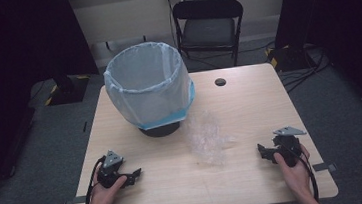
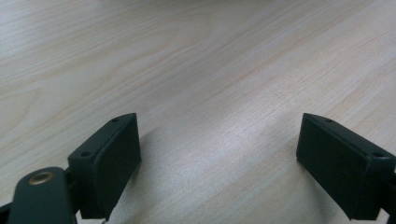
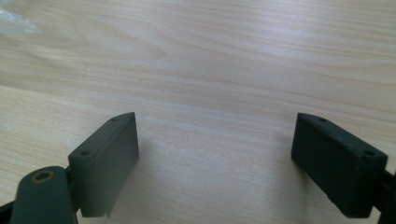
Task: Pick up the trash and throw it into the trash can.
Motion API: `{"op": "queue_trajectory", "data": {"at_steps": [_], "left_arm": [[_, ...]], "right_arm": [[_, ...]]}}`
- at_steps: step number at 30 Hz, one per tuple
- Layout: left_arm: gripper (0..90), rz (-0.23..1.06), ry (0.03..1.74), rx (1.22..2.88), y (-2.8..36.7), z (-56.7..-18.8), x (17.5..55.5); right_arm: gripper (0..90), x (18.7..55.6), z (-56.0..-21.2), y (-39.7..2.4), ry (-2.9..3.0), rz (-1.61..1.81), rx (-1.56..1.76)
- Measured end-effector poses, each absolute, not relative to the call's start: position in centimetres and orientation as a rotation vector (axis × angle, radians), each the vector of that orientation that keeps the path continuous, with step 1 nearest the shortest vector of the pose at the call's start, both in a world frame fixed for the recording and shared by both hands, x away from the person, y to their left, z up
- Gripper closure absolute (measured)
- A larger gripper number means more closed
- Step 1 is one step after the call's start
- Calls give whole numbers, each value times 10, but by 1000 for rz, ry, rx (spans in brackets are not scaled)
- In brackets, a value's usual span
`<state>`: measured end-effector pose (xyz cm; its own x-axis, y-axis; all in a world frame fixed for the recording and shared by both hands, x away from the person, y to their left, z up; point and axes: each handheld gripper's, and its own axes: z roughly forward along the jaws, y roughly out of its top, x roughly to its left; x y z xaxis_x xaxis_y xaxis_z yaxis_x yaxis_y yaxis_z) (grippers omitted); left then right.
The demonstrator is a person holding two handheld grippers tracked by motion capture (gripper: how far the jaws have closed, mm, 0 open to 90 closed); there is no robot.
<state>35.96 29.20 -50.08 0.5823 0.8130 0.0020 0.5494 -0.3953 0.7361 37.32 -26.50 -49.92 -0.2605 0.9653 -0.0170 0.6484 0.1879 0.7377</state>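
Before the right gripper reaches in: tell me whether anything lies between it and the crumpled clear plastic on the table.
Nothing visible does. Bare table lies between the right gripper and the crumpled clear plastic; its jaws are open and empty.

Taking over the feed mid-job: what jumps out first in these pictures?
The big bin, lined with a pale translucent bag, stands toward the far left of the wooden table. Just right of its base lies a crumpled clear plastic wrap. Near the front edge, the left gripper and right gripper rest with jaws open, pointing inward, nothing between them.
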Motion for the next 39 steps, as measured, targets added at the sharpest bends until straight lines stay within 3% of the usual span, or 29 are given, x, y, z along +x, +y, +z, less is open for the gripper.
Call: {"op": "queue_trajectory", "data": {"at_steps": [11, 19, 27, 39], "left_arm": [[150, 468, 1097, 2108, 290, -499, 359], [165, 370, 1091, 2088, 282, -489, 358], [178, 323, 951, 2026, 238, -457, 361], [169, 182, 816, 2008, 160, -450, 388]], "right_arm": [[141, 373, -499, -265, 1982, 860, 1506], [141, 373, -499, -265, 1982, 860, 1506], [141, 373, -499, -265, 1982, 860, 1506], [141, 373, -499, -265, 1982, 860, 1506]]}}
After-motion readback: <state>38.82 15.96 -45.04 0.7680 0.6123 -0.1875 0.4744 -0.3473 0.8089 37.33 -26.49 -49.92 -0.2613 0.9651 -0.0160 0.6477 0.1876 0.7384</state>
